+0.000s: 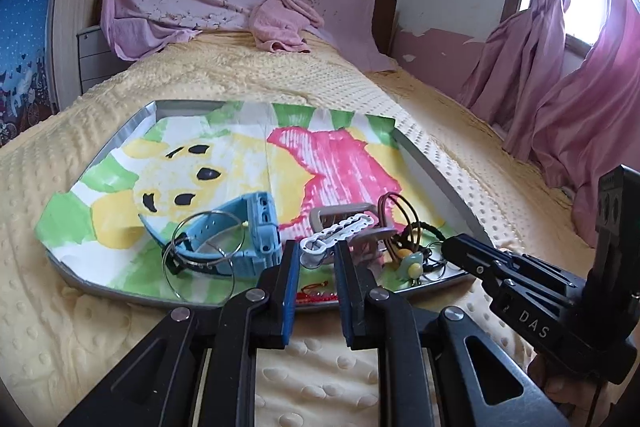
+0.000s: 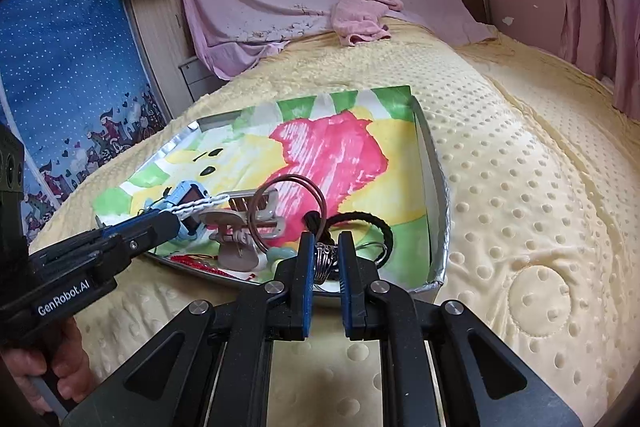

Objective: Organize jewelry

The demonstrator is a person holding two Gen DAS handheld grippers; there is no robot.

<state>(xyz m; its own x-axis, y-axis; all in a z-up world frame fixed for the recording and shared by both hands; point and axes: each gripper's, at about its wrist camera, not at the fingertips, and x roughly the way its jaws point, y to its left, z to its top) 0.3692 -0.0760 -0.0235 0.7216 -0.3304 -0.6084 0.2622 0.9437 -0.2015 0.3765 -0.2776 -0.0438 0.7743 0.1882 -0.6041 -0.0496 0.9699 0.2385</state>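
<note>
Both tongs worked the tray's [image 1: 432, 163] lower edge: left tongs [image 1: 318, 259] clamped narrow on the white clip [image 1: 340, 239], right tongs [image 2: 325, 259] pinched the silver ring [image 2: 325, 261], pick-up step judged underway, next move calling for a clean lift clear of the tangled pile.

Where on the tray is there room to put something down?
The far half of the tray is bare paper: the picture's yellow face and pink patch, between the far rim and the blue watch. The near edge is crowded: wire rings, white clip, hair ties and both grippers. The yellow blanket around the tray is free too.
</note>
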